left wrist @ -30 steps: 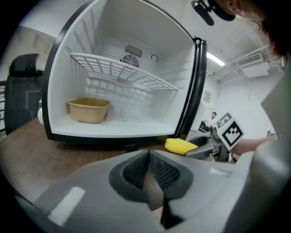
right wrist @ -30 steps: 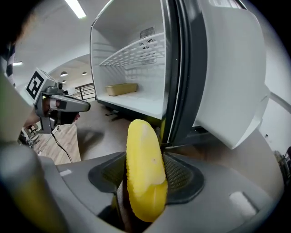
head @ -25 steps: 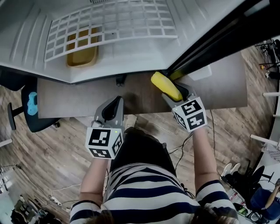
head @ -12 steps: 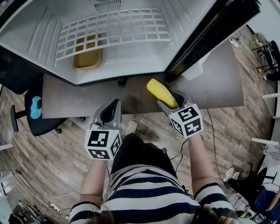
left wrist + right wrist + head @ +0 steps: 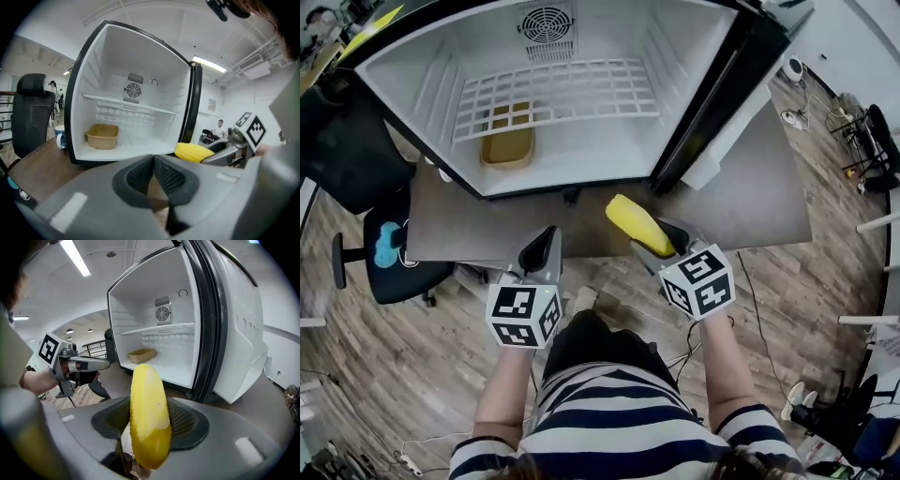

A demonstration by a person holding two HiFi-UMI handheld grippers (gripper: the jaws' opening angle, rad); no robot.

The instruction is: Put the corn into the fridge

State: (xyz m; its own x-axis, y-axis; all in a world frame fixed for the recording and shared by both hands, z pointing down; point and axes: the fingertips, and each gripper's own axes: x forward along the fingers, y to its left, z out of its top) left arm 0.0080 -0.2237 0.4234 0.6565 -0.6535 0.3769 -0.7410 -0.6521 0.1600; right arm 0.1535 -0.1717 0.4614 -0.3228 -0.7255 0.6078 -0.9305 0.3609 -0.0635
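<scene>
Corn [image 5: 148, 414] is clamped between the ribbed black pads of my right gripper [image 5: 666, 246], a smooth, glossy yellow cob, fat and rounded at both ends, with fine kernel rows along its left edge. It sticks out beyond the jaws, tip toward the fridge [image 5: 679, 67], and it is outside the cabinet, above the grey table [image 5: 769, 199] just before the open front and near the foot of the door [image 5: 741, 120]. My left gripper [image 5: 153, 174] is clenched on nothing, its two textured pads meeting at their tips. It hangs beside the right one, apart from the corn.

Inside, the fridge is white moulded plastic with ribbed side walls. A white wire shelf [image 5: 558, 94] spans it, a round fan grille [image 5: 547, 22] sits in the back wall, and a tan rectangular tub [image 5: 508, 146] with rounded corners rests on the floor at the left, under the shelf.

Against a second ago, both grippers have come up and the head view has tilted, so I now see the whole cabinet, where before the top was cut off. The corn's grip is unchanged, and the tub has not moved.
</scene>
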